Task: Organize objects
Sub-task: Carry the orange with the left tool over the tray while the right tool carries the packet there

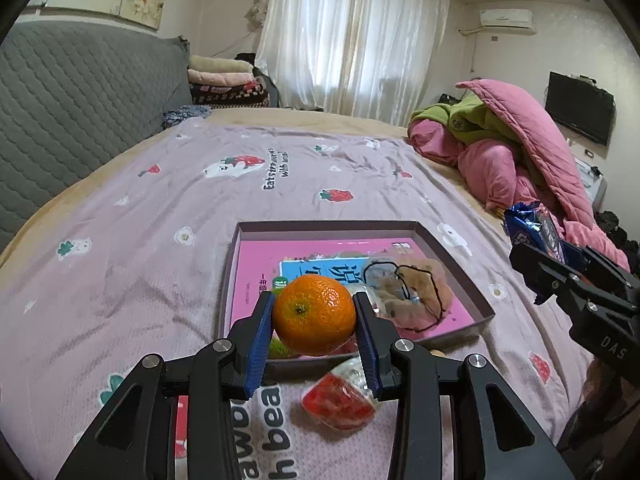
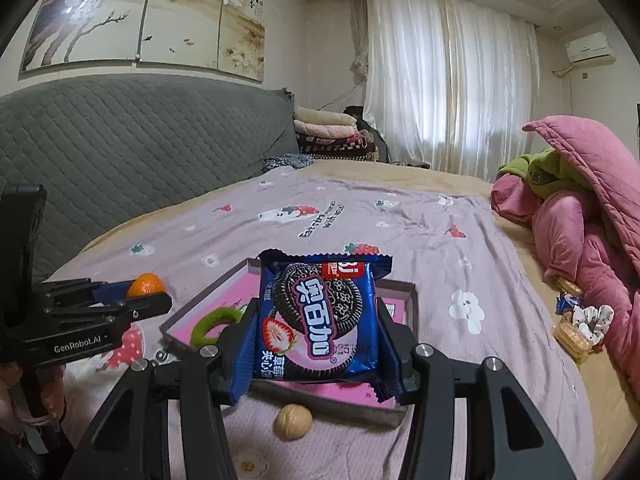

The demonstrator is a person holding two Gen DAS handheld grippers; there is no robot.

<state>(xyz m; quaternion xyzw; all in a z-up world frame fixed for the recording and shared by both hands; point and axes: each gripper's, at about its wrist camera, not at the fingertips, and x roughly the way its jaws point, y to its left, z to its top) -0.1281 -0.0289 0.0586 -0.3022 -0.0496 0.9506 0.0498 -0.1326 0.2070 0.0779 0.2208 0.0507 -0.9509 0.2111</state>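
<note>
My left gripper (image 1: 315,316) is shut on an orange mandarin (image 1: 314,314) and holds it above the near edge of a shallow box (image 1: 456,256) with a pink bottom on the bed. The box holds a blue booklet (image 1: 320,268), a clear bag of brown snacks (image 1: 416,292) and a green ring (image 2: 210,322). My right gripper (image 2: 318,332) is shut on a blue cookie packet (image 2: 320,320), held upright over the box's near side. The right gripper also shows in the left wrist view (image 1: 560,264). The left gripper also shows in the right wrist view (image 2: 160,294).
A red jelly pack (image 1: 340,400) and a walnut (image 2: 293,421) lie on the lilac blanket (image 1: 160,220) in front of the box. Small snack packets (image 2: 576,320) lie at the right by a pink quilt pile (image 1: 520,152). A grey headboard (image 1: 80,92) is at the left.
</note>
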